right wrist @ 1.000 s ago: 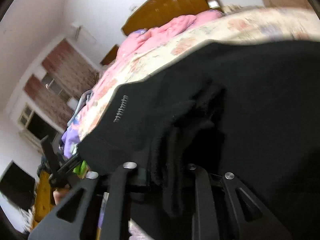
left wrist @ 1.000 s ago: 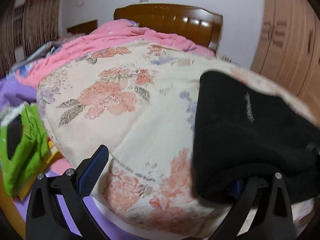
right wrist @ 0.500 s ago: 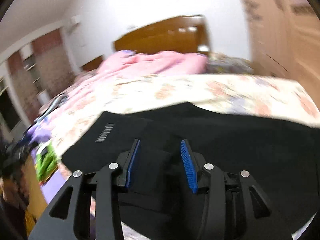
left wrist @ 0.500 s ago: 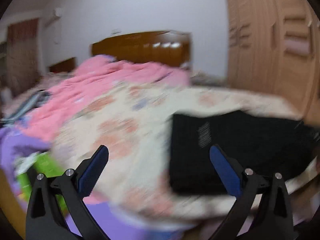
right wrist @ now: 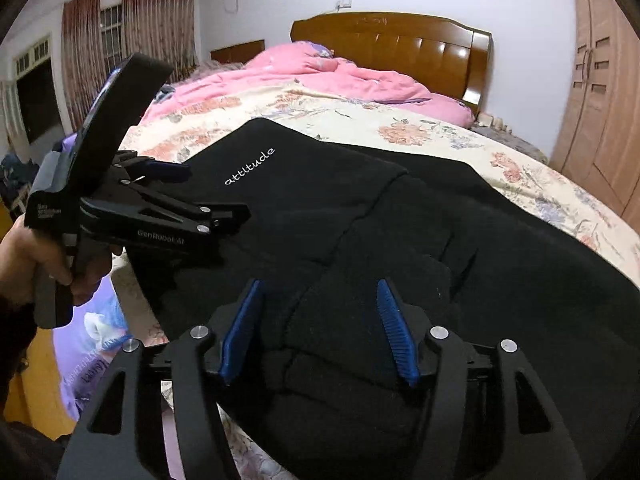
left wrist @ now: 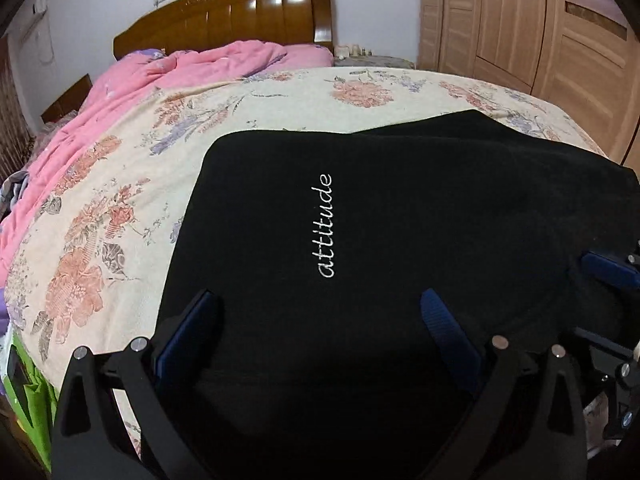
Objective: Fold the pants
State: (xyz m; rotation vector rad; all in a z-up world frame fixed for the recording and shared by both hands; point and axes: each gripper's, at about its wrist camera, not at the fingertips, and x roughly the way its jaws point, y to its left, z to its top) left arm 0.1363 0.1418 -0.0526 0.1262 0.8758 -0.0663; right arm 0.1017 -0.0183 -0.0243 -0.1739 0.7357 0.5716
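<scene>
Hand: a person's left hand (right wrist: 38, 264) at the far left of the right wrist view grips the handle of the left gripper.
Left gripper: black two-finger left gripper (left wrist: 320, 320) with blue pads, jaws spread wide, nothing clamped; it hangs over the near left part of the pants, the pads not pressing the cloth.
Bedding: crumpled pink quilt (left wrist: 160, 76) lies at the left and head end of the bed, against the brown wooden headboard (left wrist: 240, 12); a cream bedspread with a flower print (left wrist: 120, 184) covers the rest.
Pants: black soft-knit pants (left wrist: 400, 208) lie folded on the flowered bedspread near the bed's foot edge, white word "attitude" (left wrist: 325, 226) facing up on the top layer.
Right gripper: black right gripper (right wrist: 318, 328) with blue ribbed pads, jaws opening, about halfway apart; a thick bunched fold of the pants sits between them, and the pads stand clear of it.
Wardrobe: light wooden wardrobe doors (left wrist: 540, 28) stand at the right, beyond the bed.
</scene>
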